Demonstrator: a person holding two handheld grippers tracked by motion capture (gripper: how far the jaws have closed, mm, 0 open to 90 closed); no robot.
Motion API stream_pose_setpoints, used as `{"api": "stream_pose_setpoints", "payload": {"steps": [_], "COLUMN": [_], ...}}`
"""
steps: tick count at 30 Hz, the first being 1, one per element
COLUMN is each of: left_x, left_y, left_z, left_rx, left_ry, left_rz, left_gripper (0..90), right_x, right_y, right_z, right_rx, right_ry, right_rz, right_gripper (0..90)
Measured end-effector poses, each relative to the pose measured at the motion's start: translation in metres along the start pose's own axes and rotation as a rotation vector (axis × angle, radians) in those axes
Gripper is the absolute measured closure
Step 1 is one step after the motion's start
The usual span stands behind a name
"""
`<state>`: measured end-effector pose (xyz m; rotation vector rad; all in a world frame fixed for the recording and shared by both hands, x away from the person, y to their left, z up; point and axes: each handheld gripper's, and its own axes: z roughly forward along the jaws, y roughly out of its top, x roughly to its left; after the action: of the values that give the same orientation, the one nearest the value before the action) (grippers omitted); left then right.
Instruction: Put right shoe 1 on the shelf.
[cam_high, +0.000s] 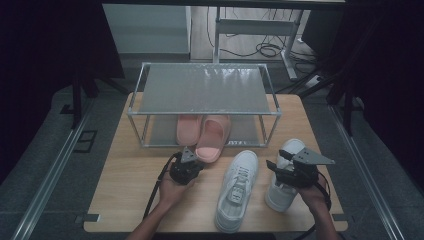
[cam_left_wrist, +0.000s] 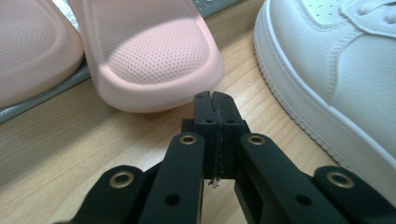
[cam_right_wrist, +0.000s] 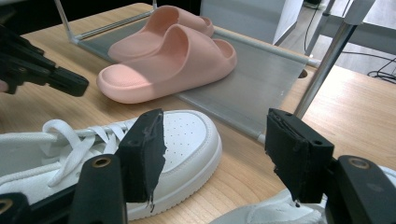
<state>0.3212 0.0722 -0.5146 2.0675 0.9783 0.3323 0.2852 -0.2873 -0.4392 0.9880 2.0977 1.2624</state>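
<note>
Checking nearest first: L gripper (cam_left_wrist: 215, 100) clenched on nothing, tips just short of the pink slipper (cam_left_wrist: 149, 60) toe, which lies straight ahead. R gripper (cam_right_wrist: 217, 154) released, jaws wide over the right sneaker (cam_high: 285, 175). Slipper's long axis runs front-to-back; toe overhangs onto the worktop (cam_high: 125, 200), heel on the shoe rack (cam_high: 205, 112) lower shelf. L hand nearer; a push inward looks likely.

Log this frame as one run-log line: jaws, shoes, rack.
left gripper: jaws shut, empty, at pink slipper heel | right gripper: jaws open, over white sneaker | second sneaker: on table | slippers: partly on rack lower shelf
</note>
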Motion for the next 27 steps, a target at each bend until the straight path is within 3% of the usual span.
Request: {"api": "stream_pose_setpoints", "payload": {"steps": [5, 27], "left_x": [0.005, -0.001], "left_y": [0.008, 0.030], "left_z": [0.014, 0.037], "left_rx": [0.034, 0.071], "left_ry": [-0.008, -0.012], "left_rz": [-0.004, 0.016], "left_gripper": [90.0, 89.9], "right_x": [-0.001, -0.002], "right_y": [0.000, 0.000], "right_z": [0.000, -0.002], "right_rx": [-0.001, -0.007], "right_ry": [0.002, -0.002], "right_rz": [0.003, 0.005], "right_gripper": [38.8, 38.8]}}
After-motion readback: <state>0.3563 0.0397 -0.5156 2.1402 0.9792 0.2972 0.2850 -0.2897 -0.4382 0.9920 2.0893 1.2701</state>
